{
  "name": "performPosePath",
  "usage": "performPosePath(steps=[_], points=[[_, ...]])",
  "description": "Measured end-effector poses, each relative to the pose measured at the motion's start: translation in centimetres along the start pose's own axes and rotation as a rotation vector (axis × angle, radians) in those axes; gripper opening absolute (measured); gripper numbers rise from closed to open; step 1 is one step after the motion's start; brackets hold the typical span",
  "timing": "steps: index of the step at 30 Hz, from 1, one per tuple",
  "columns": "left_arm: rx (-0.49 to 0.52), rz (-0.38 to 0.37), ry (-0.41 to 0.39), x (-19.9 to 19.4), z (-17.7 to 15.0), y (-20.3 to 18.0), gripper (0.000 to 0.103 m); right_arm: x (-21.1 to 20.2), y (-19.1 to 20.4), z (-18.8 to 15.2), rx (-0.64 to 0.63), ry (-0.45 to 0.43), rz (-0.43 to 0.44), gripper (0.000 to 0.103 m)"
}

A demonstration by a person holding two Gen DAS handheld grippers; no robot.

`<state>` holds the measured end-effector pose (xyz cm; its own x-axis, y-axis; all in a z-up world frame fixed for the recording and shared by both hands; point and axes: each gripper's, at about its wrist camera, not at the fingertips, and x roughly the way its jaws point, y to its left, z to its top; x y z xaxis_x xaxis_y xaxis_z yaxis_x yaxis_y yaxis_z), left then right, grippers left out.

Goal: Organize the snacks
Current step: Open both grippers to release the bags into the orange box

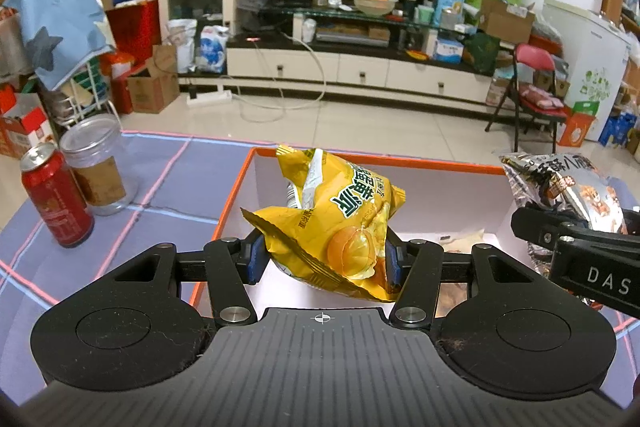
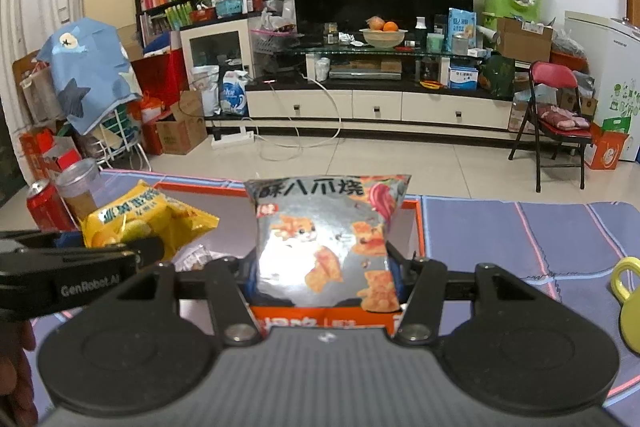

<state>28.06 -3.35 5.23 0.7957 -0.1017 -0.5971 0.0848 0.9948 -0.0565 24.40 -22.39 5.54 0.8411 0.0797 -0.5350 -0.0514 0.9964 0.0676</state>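
Now both grippers carry a snack over the box. Left wrist view, bottom centre: the left gripper (image 1: 324, 259) is clamped on a yellow snack bag (image 1: 332, 223), blue pads pressing its crumpled lower part from either side; the bag stands up and leans toward upper left of the frame. Directly behind and below it lies the orange-rimmed box (image 1: 400, 165), white inside, open top, with some packets already on its floor at lower right. The bag hangs above the box's near-left part, so the drop looks to be straight down, not sideways.

Right wrist view, centre: the right gripper (image 2: 324, 271) grips a silver snack bag (image 2: 326, 243) by its sides, bag upright, long axis vertical, print facing the camera. The box rim shows behind it at right and left; the bag sits over the box's right part.

The two bags are side by side, near but apart. Neither hand is clearly nearer the box floor.

Farther left on the purple cloth (image 1: 180, 179): a red can (image 1: 56, 199) and a clear jar (image 1: 98, 167), just beside each other, outside the box.
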Motion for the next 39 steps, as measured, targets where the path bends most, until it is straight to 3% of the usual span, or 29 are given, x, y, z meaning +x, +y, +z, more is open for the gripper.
performPosePath(steps=[39], points=[[0.017, 0.011, 0.028, 0.8, -0.8, -0.5, 0.024, 1.3, -0.5, -0.1, 0.029, -0.009, -0.02, 0.056]])
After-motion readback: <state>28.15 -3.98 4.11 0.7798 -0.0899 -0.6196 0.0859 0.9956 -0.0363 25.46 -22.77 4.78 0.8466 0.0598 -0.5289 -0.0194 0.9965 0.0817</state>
